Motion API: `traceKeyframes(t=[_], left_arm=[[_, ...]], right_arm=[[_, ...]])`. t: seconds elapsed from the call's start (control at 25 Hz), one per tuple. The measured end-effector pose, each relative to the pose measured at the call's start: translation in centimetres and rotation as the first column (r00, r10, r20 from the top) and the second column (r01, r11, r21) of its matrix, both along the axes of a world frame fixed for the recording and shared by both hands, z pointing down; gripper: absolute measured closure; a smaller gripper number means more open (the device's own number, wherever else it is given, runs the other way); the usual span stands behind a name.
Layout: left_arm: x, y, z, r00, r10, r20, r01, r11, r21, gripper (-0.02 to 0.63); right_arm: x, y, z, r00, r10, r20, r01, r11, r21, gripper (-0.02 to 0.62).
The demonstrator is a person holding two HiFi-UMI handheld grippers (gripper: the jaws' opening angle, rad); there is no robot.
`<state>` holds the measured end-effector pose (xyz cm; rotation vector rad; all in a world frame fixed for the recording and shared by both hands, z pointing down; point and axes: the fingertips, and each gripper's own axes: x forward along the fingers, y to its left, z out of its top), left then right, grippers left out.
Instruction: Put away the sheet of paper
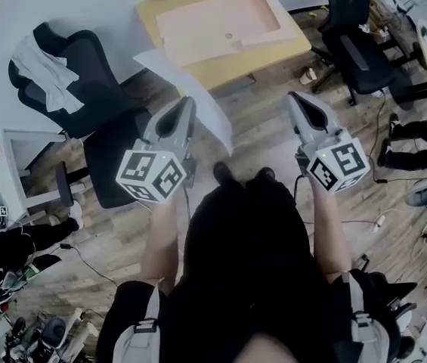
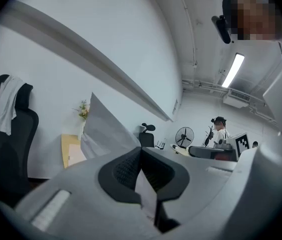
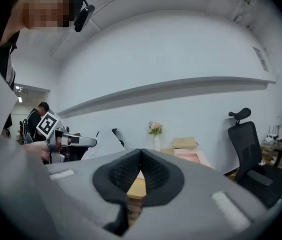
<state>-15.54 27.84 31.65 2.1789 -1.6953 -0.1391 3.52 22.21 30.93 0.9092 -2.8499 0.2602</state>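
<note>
The left claw (image 1: pixel 187 106) is clamped on one edge of the sheet of paper (image 1: pixel 169 70), held aloft near the counter (image 1: pixel 232 68), while the right claw (image 1: pixel 296 100), pinched together on nothing, is apart from it

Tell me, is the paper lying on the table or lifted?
Lifted: the left gripper is shut on the sheet of paper, clear of the table.

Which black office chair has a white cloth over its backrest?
The left office chair: a white cloth drapes its backrest. The right office chair, beside the yellow table, is bare.
</note>
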Motion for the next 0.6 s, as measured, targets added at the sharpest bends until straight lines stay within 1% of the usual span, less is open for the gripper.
traceKeyframes(t=[0.16,0.32,0.48,0.6], left_arm=[[-0.5,-0.4,1.0,1.0,-0.003,-0.01,0.002,1.0,-0.024,0.597],[-0.8,-1.5,2.0,1.0,-0.005,-0.01,0.005,0.999,-0.05,0.597],[-0.8,-3.6,2.9,1.0,-0.02,-0.008,0.02,0.997,-0.072,0.597],[-1.4,-6.0,3.0,0.999,-0.041,-0.006,0.041,0.996,-0.079,0.597]], right_arm=[[0.2,-0.7,0.3,0.998,0.037,0.058,-0.034,0.998,-0.05,0.594],[0.6,-2.0,0.6,0.996,0.054,0.065,-0.05,0.997,-0.058,0.594],[0.9,-4.5,1.2,0.996,0.054,0.073,-0.048,0.996,-0.073,0.594],[0.3,-7.2,1.3,0.996,0.03,0.087,-0.023,0.996,-0.084,0.593]])
